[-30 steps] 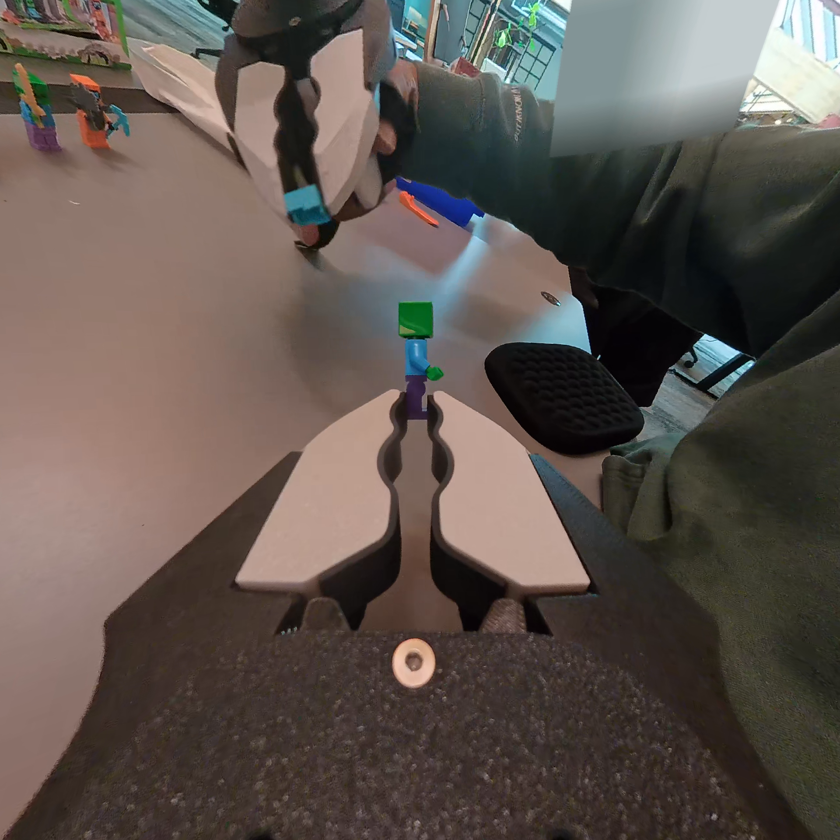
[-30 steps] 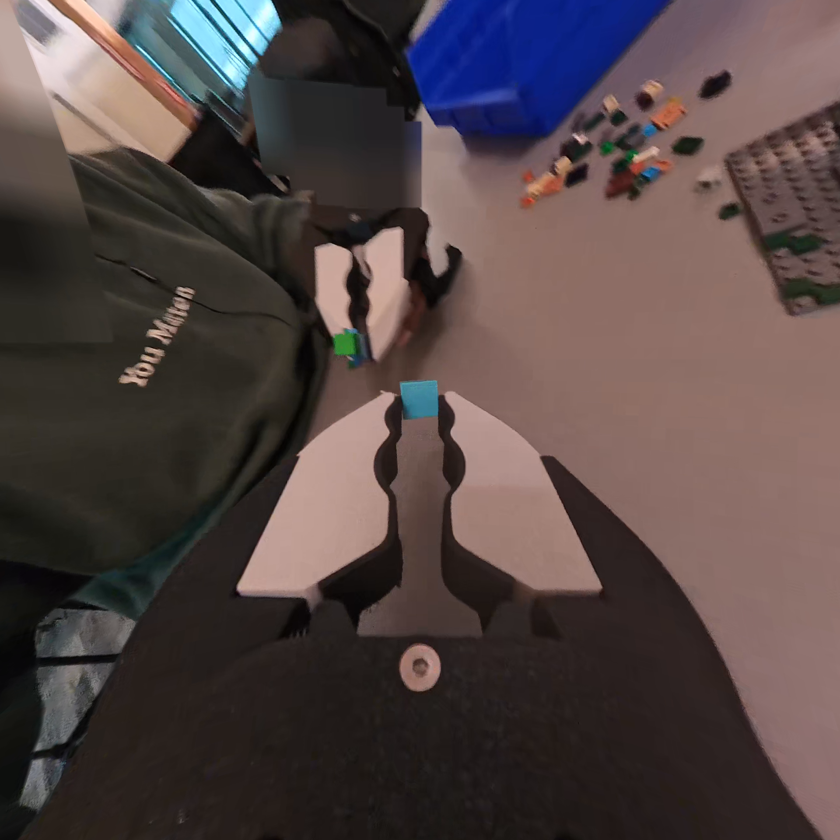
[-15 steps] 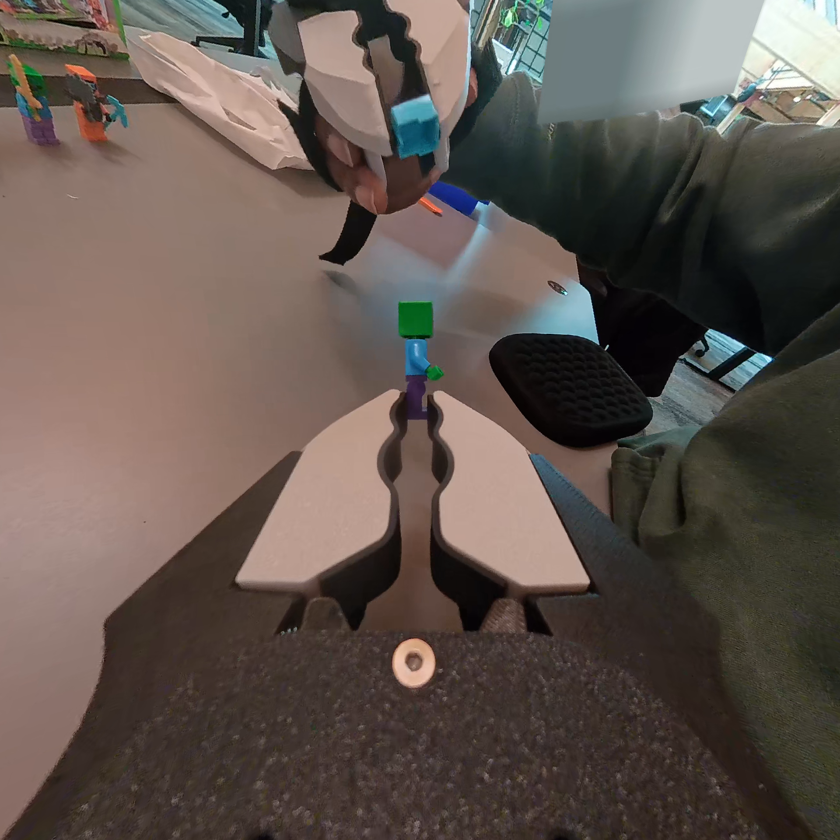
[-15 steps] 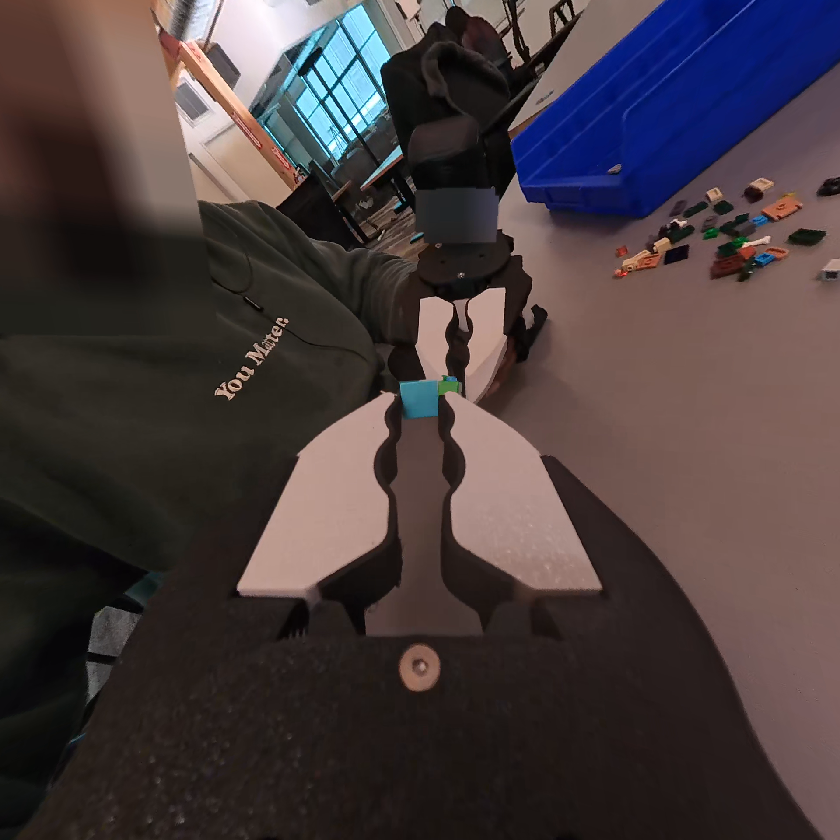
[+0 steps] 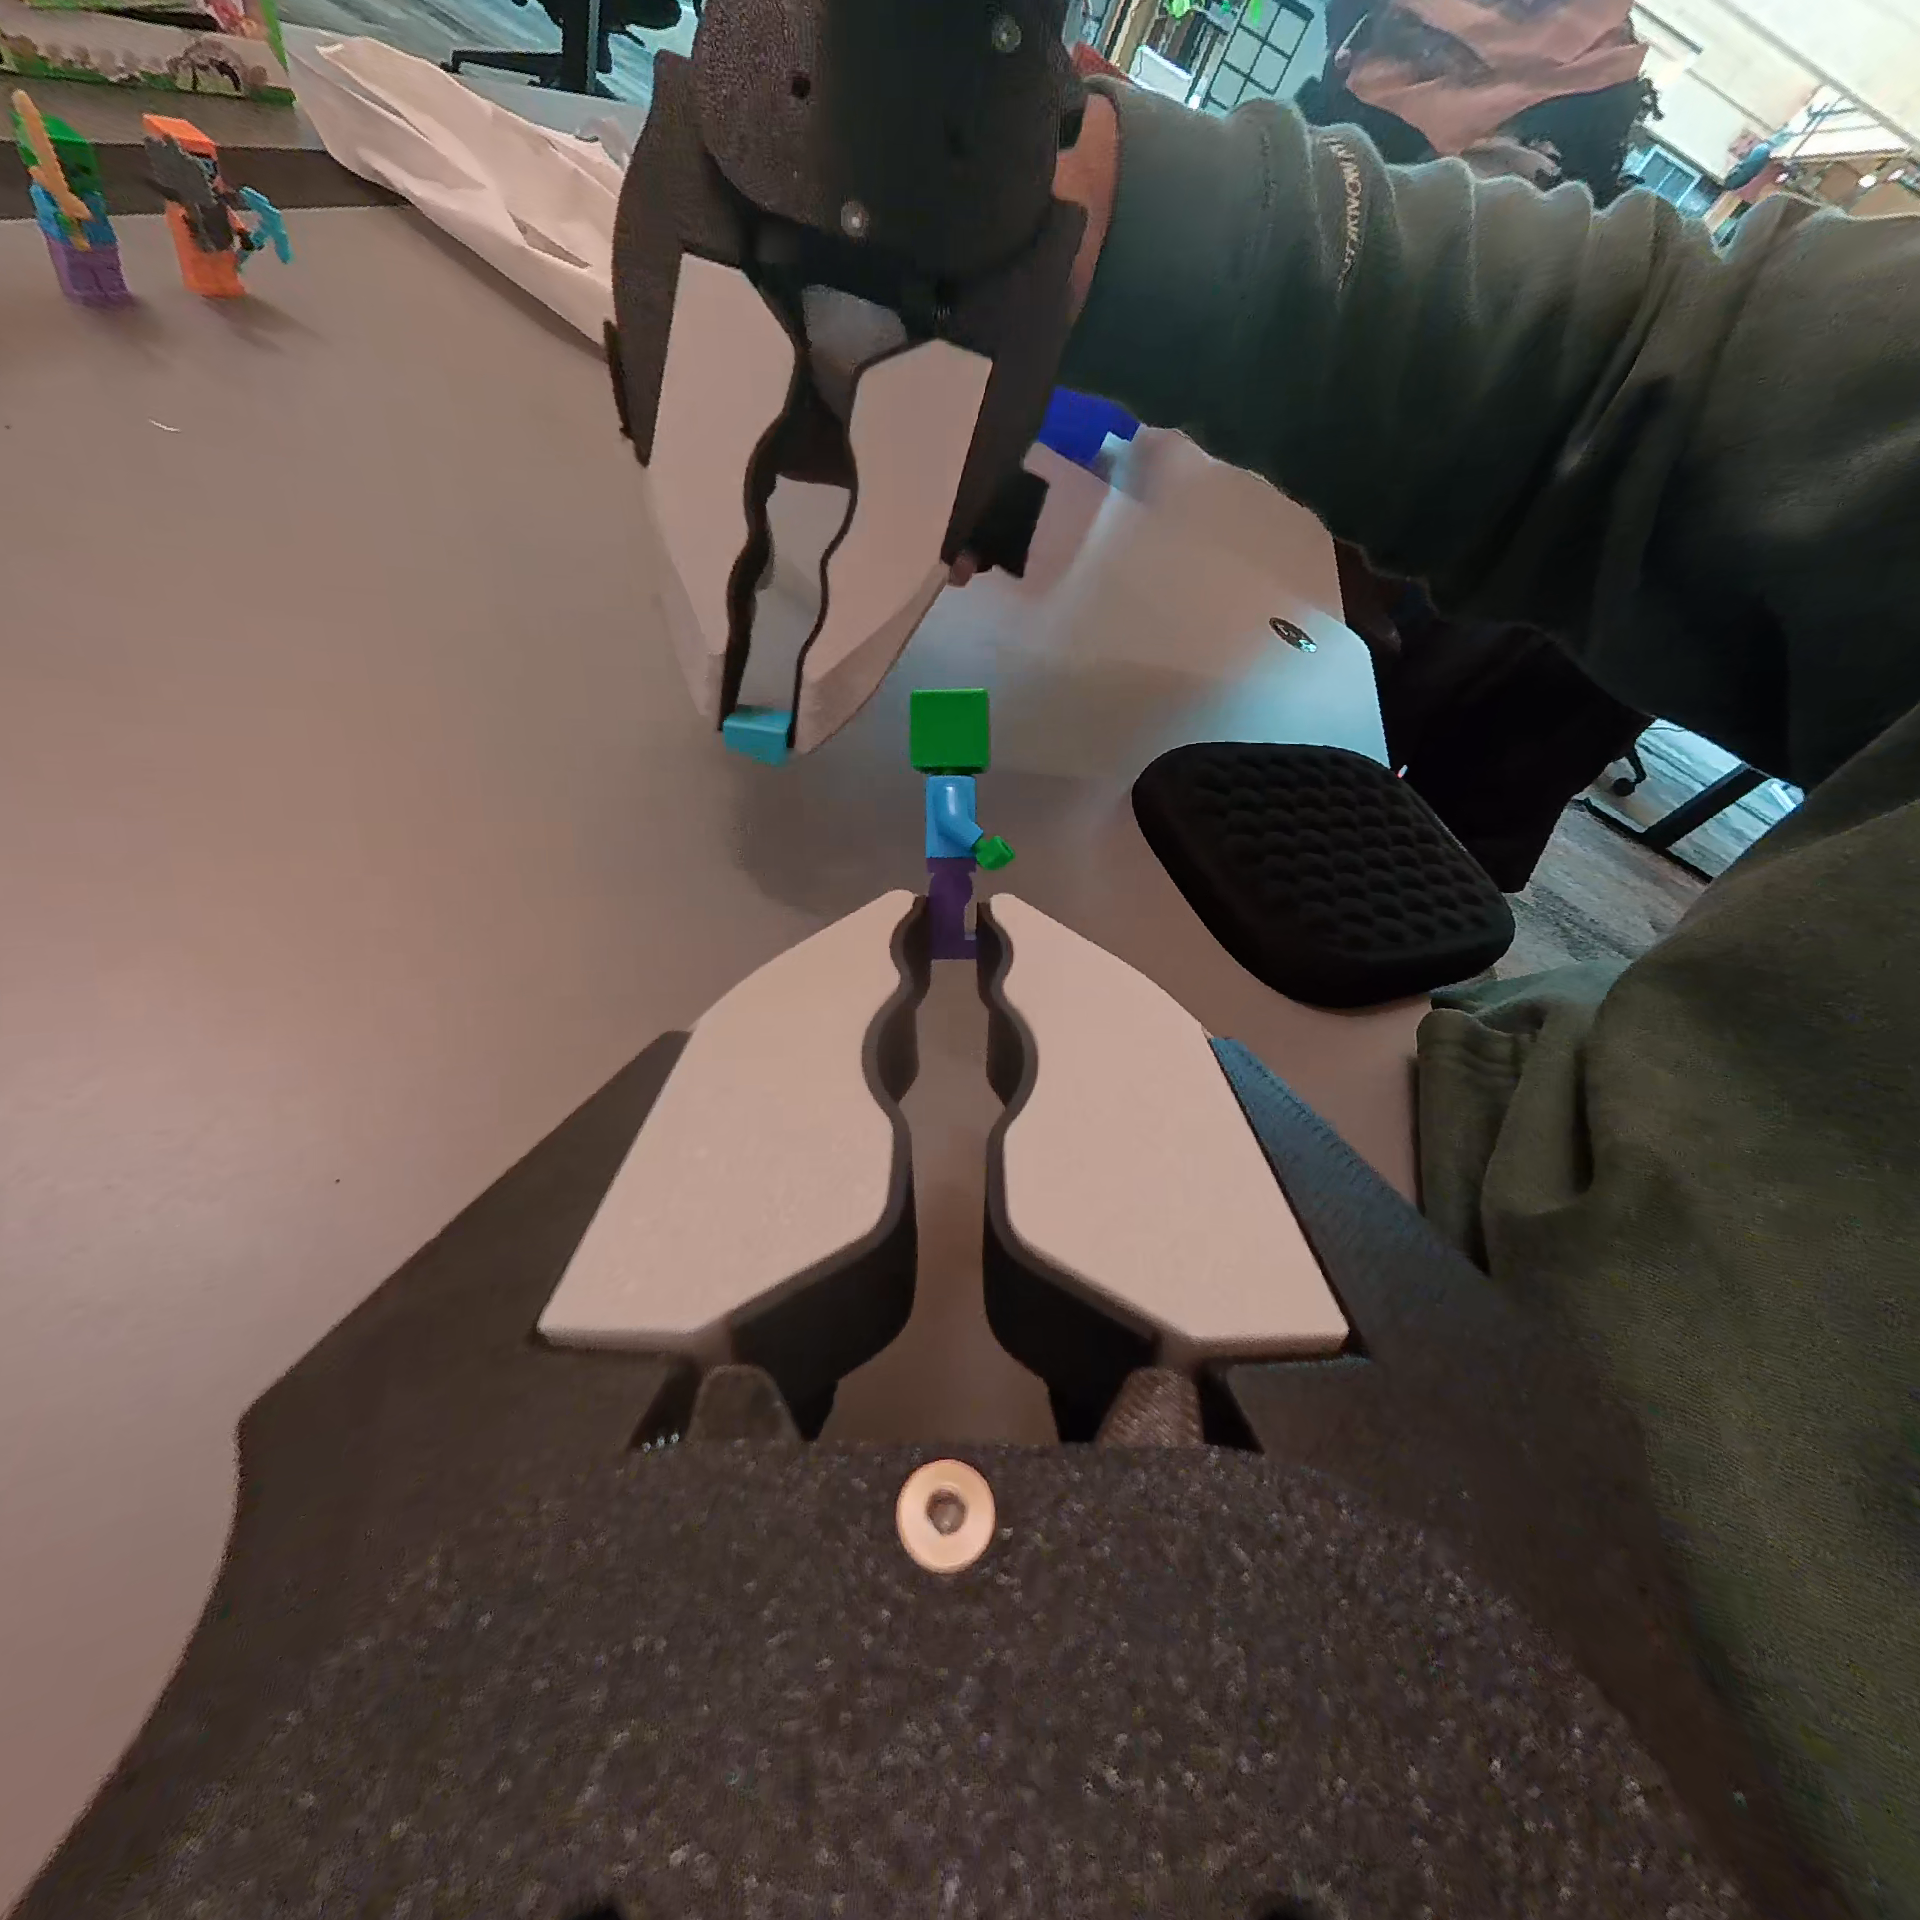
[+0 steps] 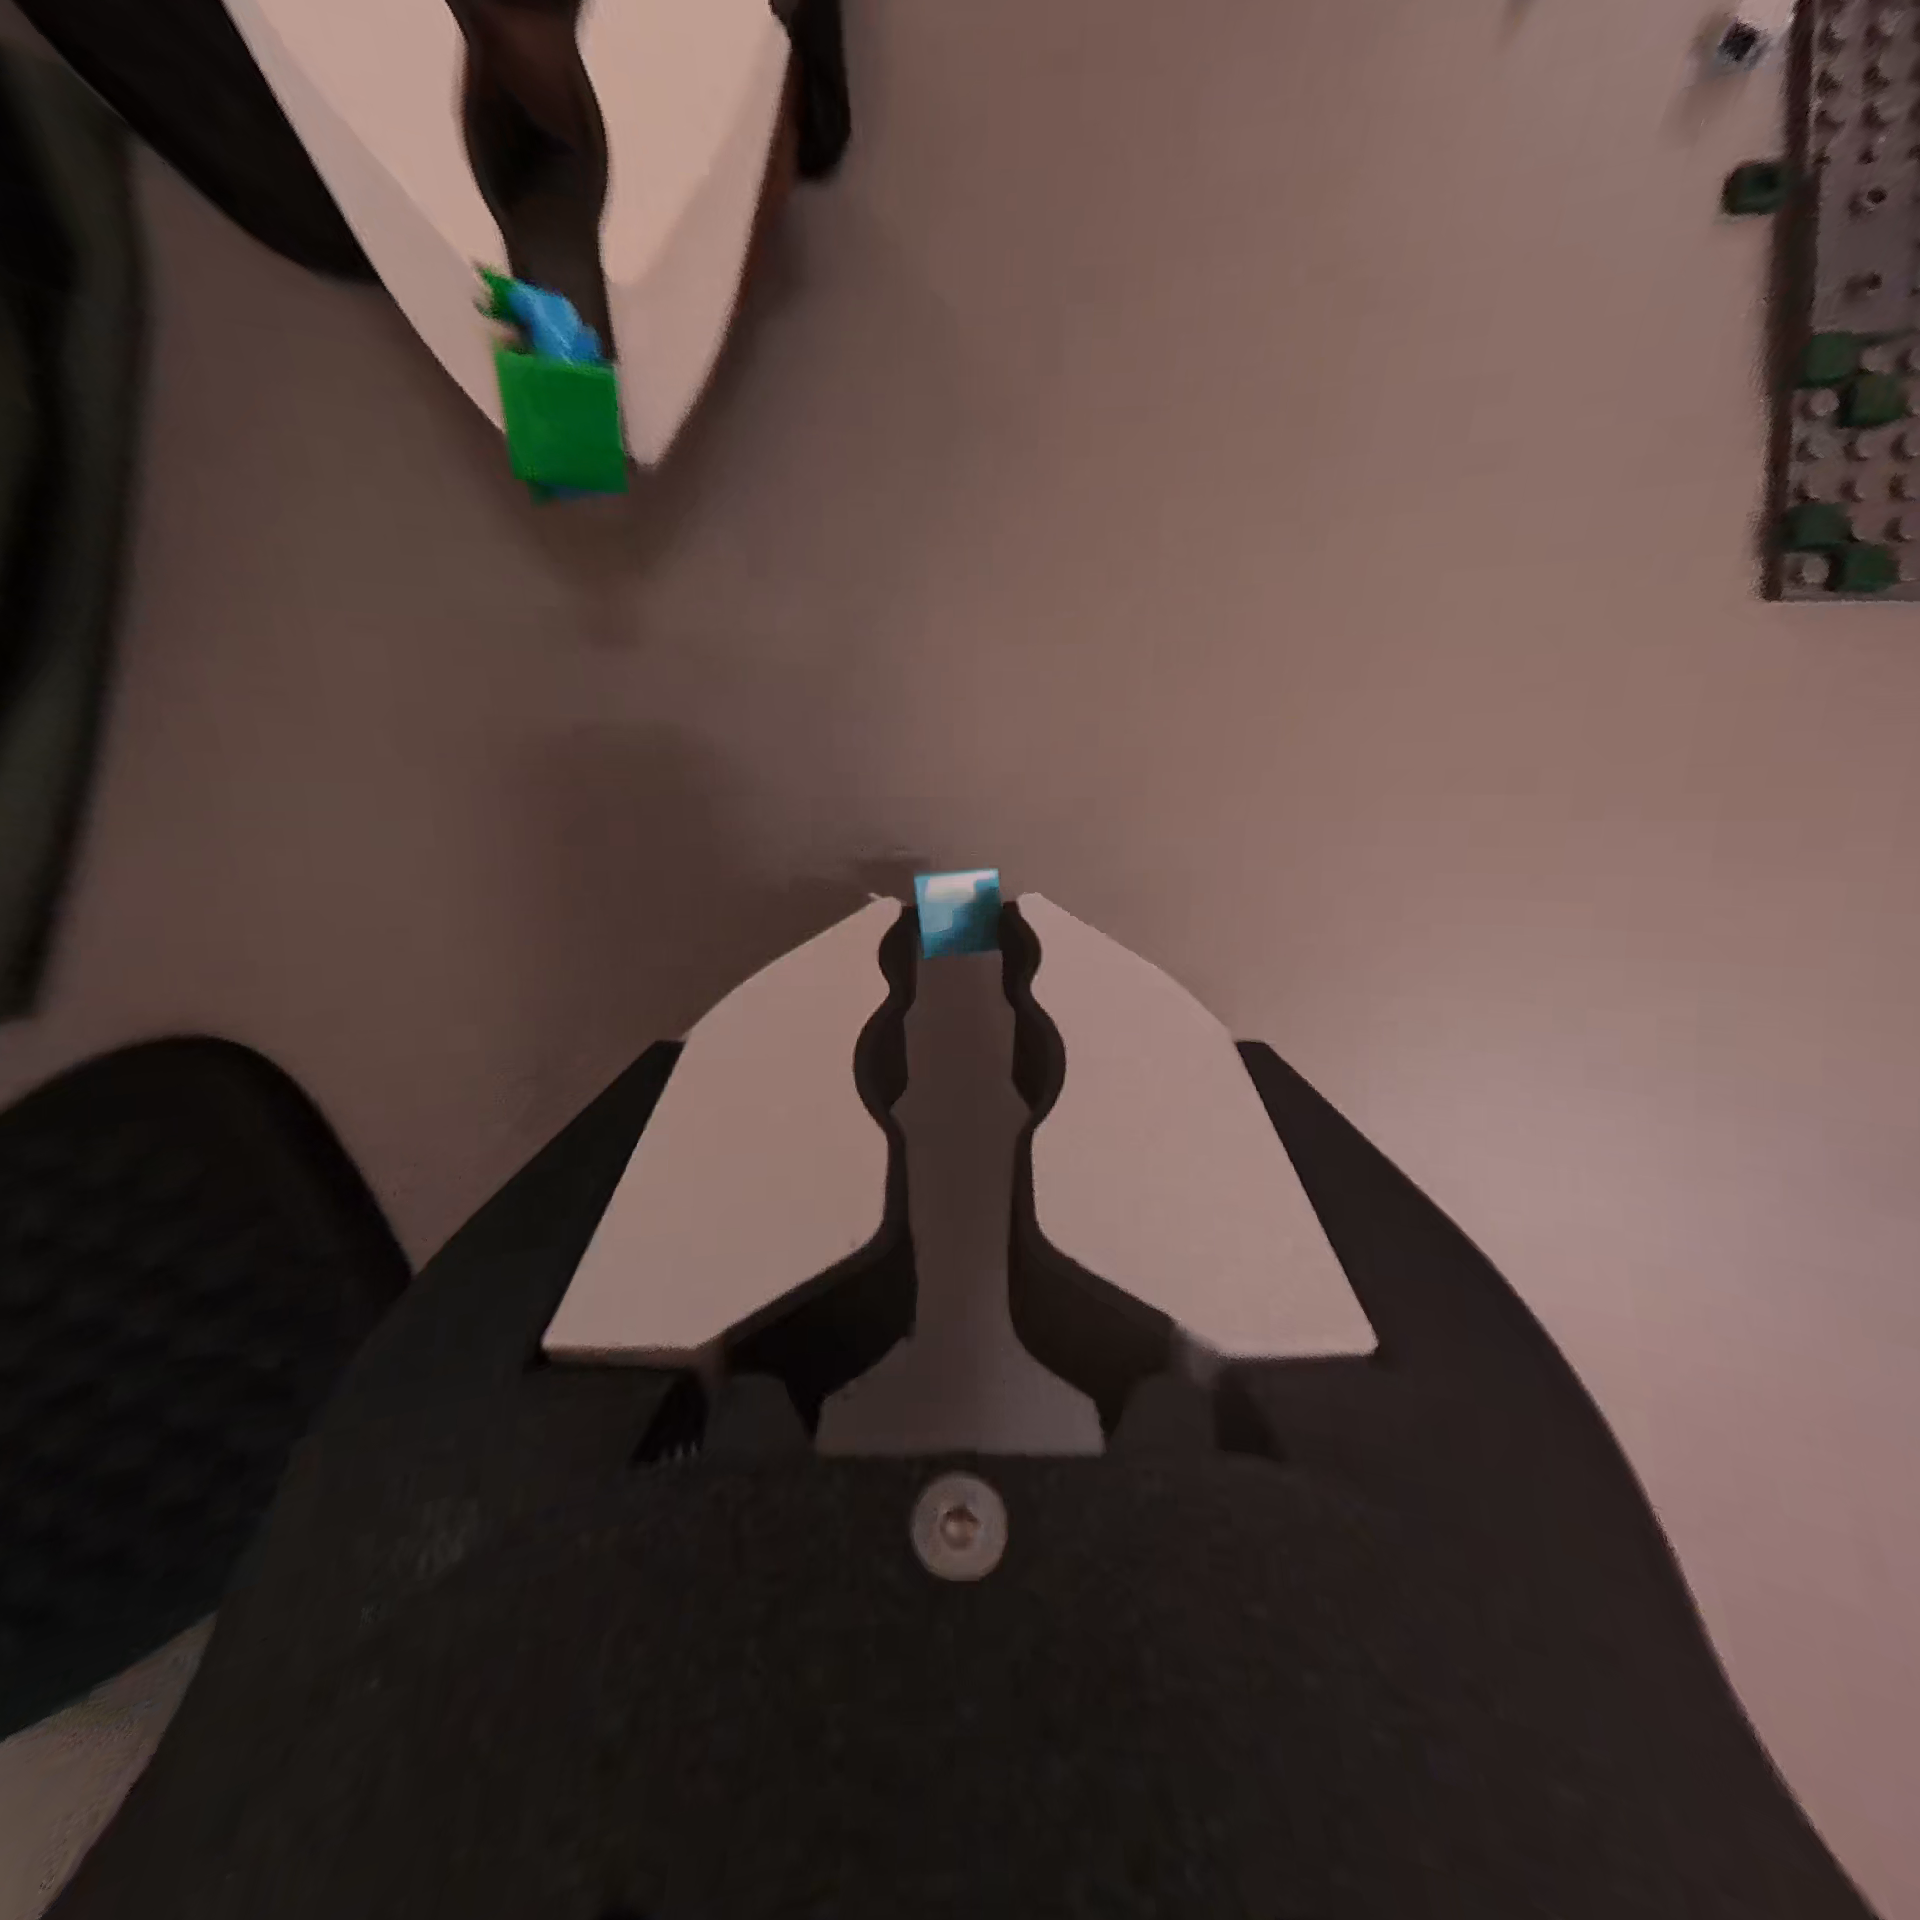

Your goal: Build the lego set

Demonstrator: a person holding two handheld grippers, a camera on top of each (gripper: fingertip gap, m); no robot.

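Note:
My left gripper [image 5: 951, 914] is shut on the purple legs of a small minifigure [image 5: 951, 800] with a green cube head, a blue torso and a green hand, held upright. My right gripper [image 6: 956, 914] is shut on a small light-blue cube piece [image 6: 958, 914]. In the left wrist view the right gripper [image 5: 764, 727] points down with the blue piece [image 5: 756, 734] at its tips, just left of and level with the figure's head. In the right wrist view the left gripper [image 6: 582, 416] shows at the upper left with the minifigure [image 6: 561, 426], seen from above.
Two built minifigures [image 5: 73, 208] [image 5: 208, 208] stand at the far left near a set box [image 5: 145, 52] and white paper [image 5: 488, 197]. A black chair armrest [image 5: 1320, 873] lies right of the table edge. A grey baseplate [image 6: 1849, 312] with green pieces lies at the right. A person's green sleeve [image 5: 1455, 364] crosses behind. The gap from one gripper's tips to the other's is roughly 9 cm.
My right gripper has swung from up high to pointing down at the table, bringing the blue piece close beside the figure's head. My left gripper and the figure have stayed in place.

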